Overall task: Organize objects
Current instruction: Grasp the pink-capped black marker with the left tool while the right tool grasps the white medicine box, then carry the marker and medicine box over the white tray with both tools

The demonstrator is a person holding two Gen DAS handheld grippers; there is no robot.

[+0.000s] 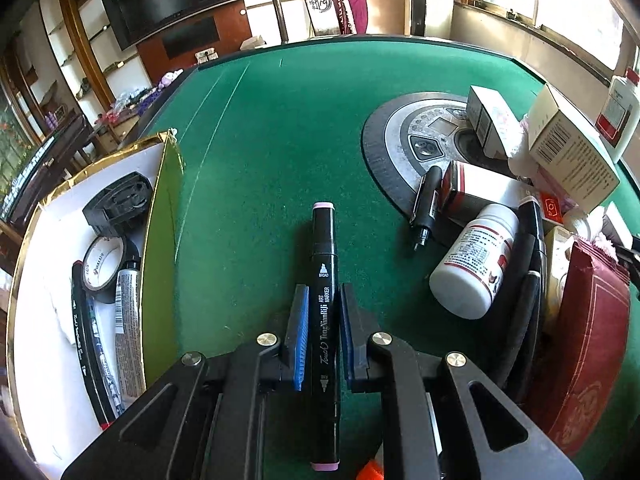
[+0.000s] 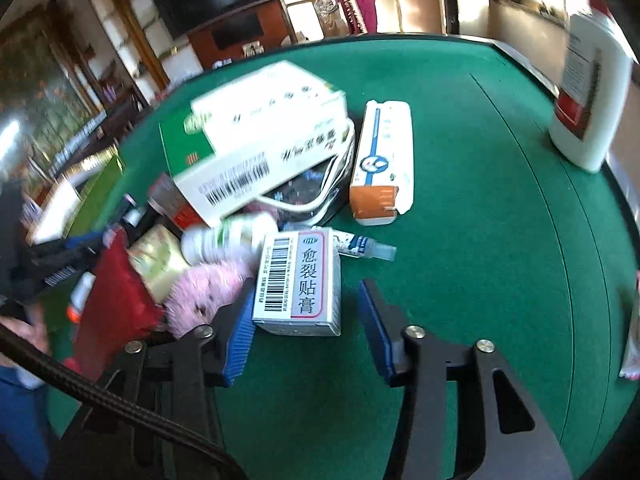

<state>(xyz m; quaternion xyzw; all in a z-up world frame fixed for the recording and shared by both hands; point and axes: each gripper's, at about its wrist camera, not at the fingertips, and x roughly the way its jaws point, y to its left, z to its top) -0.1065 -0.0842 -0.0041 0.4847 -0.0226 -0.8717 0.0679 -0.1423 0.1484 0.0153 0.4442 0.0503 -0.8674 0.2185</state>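
Left gripper [image 1: 324, 332]: clamping mid-barrel on a slim black art marker [image 1: 325, 320], smooth plastic with pale pink end caps, lying lengthwise between ribbed blue pads [image 1: 301, 336] for balance. Probably heading into the gold-edged white box [image 1: 40, 340] at left, already holding pens and tape rolls.

Right gripper [image 2: 306, 330]: standing apart around a small white carton [image 2: 298, 280], glossy card, barcoded, resting on the green felt bench [image 2: 460, 240]; one pad near its side, other clear, not yet gripping.
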